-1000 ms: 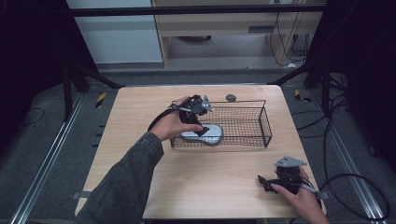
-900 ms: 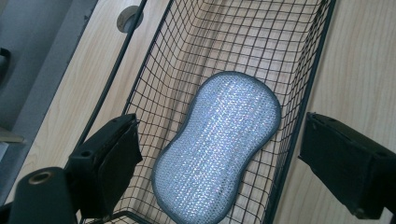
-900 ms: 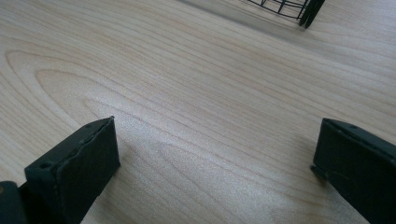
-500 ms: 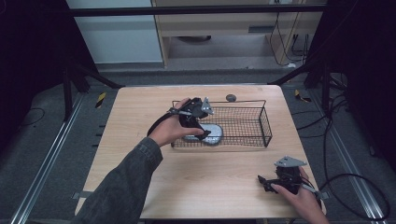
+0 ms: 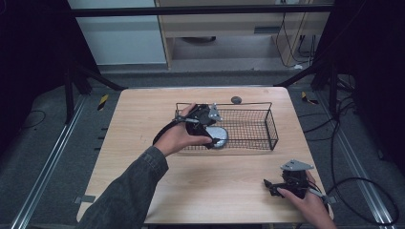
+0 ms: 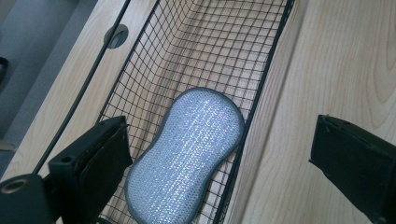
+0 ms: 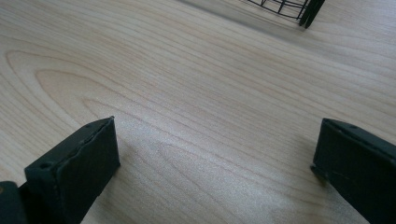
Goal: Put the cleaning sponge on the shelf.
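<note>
A silvery grey peanut-shaped sponge (image 6: 187, 158) lies flat on the bottom of a black wire basket (image 6: 261, 88), at its left end (image 5: 218, 137). My left gripper (image 5: 210, 130) hangs just above that end of the basket (image 5: 270, 125). In the left gripper view it (image 6: 219, 140) is open, with one jaw over the basket and the other over the bare table outside the wire wall, and nothing is held. My right gripper (image 5: 274, 185) rests low on the table near the front right corner. It (image 7: 215, 149) is open over bare wood.
The light wooden table (image 5: 143, 124) carries the basket at centre back. A small dark round disc (image 5: 236, 99) sits behind the basket's far rim, also seen as a round spot (image 6: 116, 35). A corner of the basket (image 7: 289, 9) lies ahead of the right gripper.
The sponge and my left gripper have shifted a little to the right, further into the basket's left end. The right gripper has stayed put.
</note>
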The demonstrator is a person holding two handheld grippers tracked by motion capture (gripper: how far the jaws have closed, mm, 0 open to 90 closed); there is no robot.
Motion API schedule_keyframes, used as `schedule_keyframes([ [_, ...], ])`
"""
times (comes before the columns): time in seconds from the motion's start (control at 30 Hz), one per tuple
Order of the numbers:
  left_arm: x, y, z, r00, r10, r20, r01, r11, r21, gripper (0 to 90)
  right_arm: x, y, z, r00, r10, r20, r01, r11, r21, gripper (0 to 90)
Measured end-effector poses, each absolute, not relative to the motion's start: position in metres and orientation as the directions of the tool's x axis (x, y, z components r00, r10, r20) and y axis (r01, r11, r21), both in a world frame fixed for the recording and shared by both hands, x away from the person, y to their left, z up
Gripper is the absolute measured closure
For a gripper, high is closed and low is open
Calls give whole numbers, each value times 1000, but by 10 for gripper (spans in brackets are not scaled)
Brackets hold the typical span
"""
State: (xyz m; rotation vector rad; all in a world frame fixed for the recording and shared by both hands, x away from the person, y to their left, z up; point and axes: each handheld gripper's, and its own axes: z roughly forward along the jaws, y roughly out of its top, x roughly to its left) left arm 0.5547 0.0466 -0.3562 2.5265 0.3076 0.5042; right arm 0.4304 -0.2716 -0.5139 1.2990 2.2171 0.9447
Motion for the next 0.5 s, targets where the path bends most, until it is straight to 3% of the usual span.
schedule_keyframes([
  [0.5, 520, 52, -359, 895, 337, 292, 114, -806, 581, 35, 430, -272, -514, -489, 872, -6, 601, 342, 723, 4],
])
